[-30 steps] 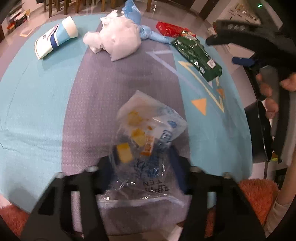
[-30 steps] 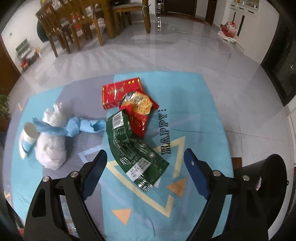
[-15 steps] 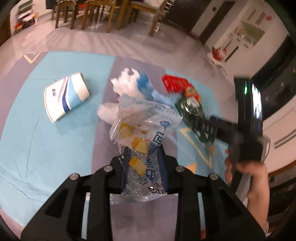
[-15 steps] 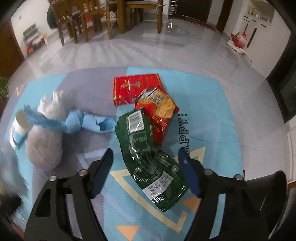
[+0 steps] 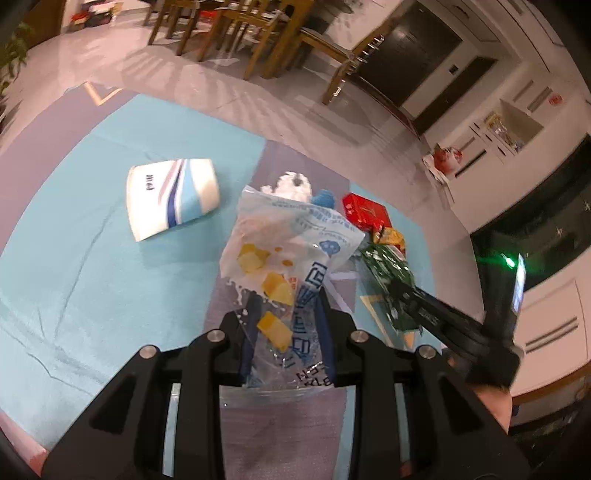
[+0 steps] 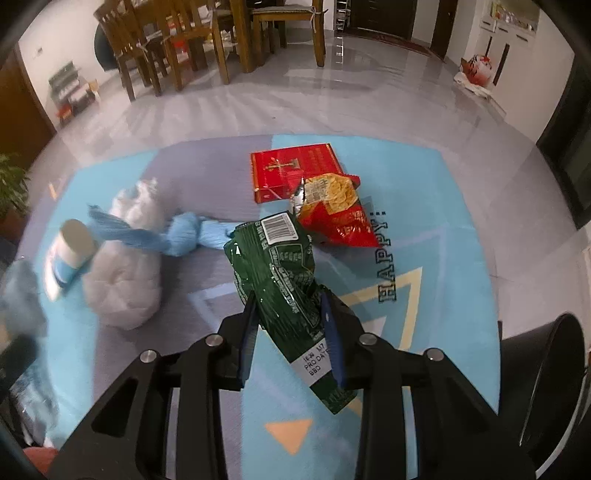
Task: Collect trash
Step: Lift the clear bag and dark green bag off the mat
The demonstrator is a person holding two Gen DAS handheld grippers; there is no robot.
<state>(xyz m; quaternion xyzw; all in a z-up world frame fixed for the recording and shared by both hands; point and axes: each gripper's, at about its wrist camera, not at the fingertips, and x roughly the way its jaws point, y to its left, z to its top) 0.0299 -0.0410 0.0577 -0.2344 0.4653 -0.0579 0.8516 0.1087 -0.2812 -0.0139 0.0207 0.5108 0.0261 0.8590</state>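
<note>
Left wrist view is showing me the blue and grey play mat [image 5: 74, 266] lying on a glossy pale tiled floor [image 5: 207, 88], with wooden dining chairs [image 5: 236, 33] at twelve o'clock and dark doors at one o'clock. My left gripper [image 5: 284, 314] is clenching a clear plastic bag [image 5: 291, 251] with yellow and blue print, lifted off the mat. At ten o'clock of it a white paper cup [image 5: 171, 195] with blue stripes is lying on its side. At three o'clock my right gripper [image 5: 402, 291] is reaching in, dark and blurred, at the green wrapper [image 5: 384, 266]. Right wrist view is giving what that one is hiding: my right gripper [image 6: 291, 328] is closing its jaws, and the pads are already pressing the green wrapper [image 6: 280, 277] between them, its far end lying on the mat [image 6: 424, 192]. At twelve o'clock a red snack bag [image 6: 336, 214] is overlapping a flat red box [image 6: 291, 170]. At nine o'clock a white tied bag [image 6: 125, 280] and a twisted blue cloth [image 6: 177, 236] are lying together, the cup [image 6: 72, 247] beyond them. At four o'clock a black bin [image 6: 546, 376] is standing off the mat's edge.
</note>
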